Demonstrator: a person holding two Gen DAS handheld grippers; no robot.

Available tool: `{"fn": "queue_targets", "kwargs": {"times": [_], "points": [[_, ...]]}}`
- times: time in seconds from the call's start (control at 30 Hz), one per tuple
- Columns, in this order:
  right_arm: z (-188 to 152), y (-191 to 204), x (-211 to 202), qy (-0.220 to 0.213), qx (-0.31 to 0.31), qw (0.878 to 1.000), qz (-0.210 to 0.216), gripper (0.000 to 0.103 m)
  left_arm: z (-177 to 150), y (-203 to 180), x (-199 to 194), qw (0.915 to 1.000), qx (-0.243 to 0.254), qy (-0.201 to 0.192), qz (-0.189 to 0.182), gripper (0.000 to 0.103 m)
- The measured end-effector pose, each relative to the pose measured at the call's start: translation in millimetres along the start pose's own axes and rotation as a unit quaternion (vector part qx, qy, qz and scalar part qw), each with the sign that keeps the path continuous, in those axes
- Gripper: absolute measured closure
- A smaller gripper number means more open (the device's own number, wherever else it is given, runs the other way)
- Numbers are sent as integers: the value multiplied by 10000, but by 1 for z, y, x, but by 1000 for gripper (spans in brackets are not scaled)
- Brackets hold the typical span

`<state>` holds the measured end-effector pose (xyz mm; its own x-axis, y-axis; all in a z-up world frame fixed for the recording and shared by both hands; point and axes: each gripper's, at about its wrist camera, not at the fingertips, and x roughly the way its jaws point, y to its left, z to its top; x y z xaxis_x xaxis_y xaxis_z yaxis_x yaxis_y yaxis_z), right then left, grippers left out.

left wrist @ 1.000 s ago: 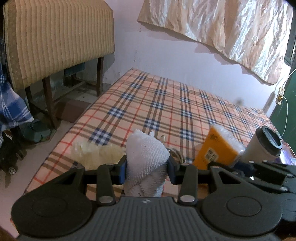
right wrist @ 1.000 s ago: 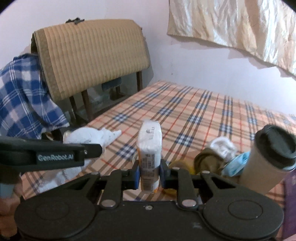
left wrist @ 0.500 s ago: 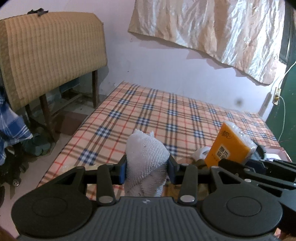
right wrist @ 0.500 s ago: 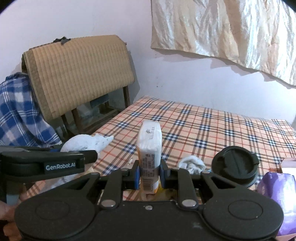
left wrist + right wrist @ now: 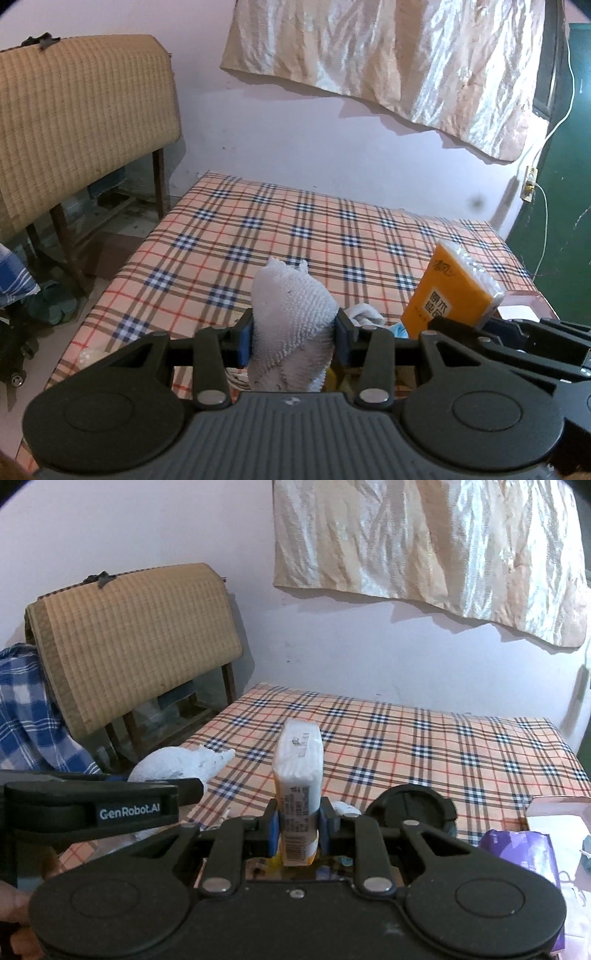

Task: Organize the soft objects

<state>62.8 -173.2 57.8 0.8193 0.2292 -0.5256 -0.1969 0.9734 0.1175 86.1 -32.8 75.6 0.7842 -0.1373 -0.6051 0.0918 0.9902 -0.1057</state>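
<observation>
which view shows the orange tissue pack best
The left wrist view: the tissue pack shows its broad orange printed face there. The right wrist view shows only its narrow white edge, clamped in the right tool.

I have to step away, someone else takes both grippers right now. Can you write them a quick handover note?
Left tool: shut on the white towel, lifted above the checked bed.
Right tool: shut on the orange tissue pack, also lifted.
Near edge of the bed: a black-lidded cup, a purple pack, some other small items.
Done: both soft items picked up.
Left: set them down sorted; no drop spot is evident yet.
</observation>
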Motion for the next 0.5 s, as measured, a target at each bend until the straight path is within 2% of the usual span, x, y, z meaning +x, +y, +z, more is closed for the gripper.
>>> {"fn": "queue_targets", "kwargs": {"times": [0.5], "points": [[2,-28,-12,-60,186,9996,-226,77,1,-29,4,9996,131,87,-242,59]]}}
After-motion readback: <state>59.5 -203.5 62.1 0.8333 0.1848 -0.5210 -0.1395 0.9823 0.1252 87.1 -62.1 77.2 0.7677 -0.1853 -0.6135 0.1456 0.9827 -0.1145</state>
